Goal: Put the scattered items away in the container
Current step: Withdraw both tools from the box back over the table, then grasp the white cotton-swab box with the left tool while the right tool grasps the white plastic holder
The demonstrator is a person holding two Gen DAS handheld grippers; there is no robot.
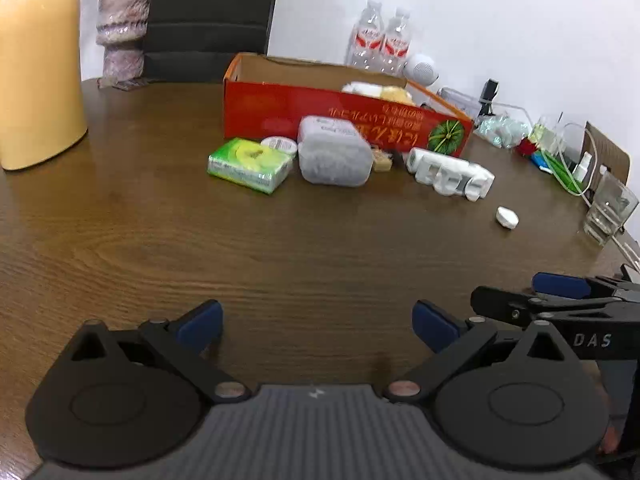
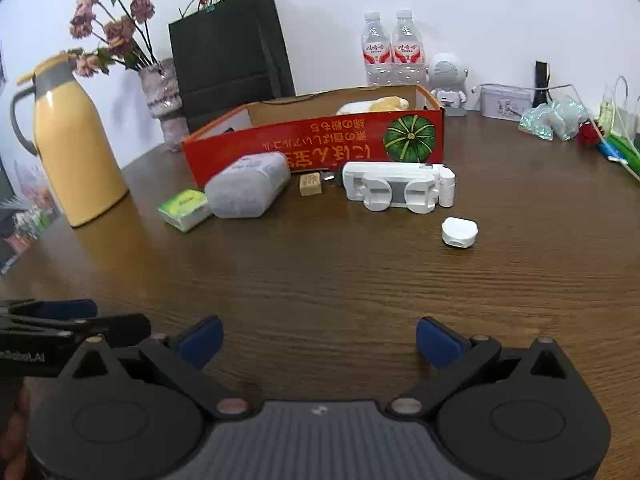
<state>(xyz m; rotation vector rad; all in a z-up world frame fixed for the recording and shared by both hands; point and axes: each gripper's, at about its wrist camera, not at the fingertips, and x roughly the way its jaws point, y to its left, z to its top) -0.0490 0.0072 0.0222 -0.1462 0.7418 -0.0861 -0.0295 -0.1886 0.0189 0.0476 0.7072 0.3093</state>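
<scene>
A red cardboard box (image 1: 280, 108) (image 2: 320, 148) stands open at the back of the wooden table, with pale items inside. In front of it lie a green tissue pack (image 1: 250, 164) (image 2: 185, 208), a grey-white tub on its side (image 1: 332, 150) (image 2: 248, 189), a small tan block (image 1: 382, 162) (image 2: 310, 184), a white plastic device (image 1: 450, 174) (image 2: 400, 186) and a small white case (image 1: 507, 217) (image 2: 460, 231). My left gripper (image 1: 318, 326) and right gripper (image 2: 320, 342) are both open and empty, low over the near table, well short of the items.
A yellow thermos (image 1: 38, 64) (image 2: 78, 144) stands at the left, a vase (image 1: 120, 32) (image 2: 164, 100) and a dark bag (image 2: 228, 52) behind. Two water bottles (image 2: 392, 48), a white speaker (image 2: 446, 76), a glass (image 1: 608, 208) and clutter line the right.
</scene>
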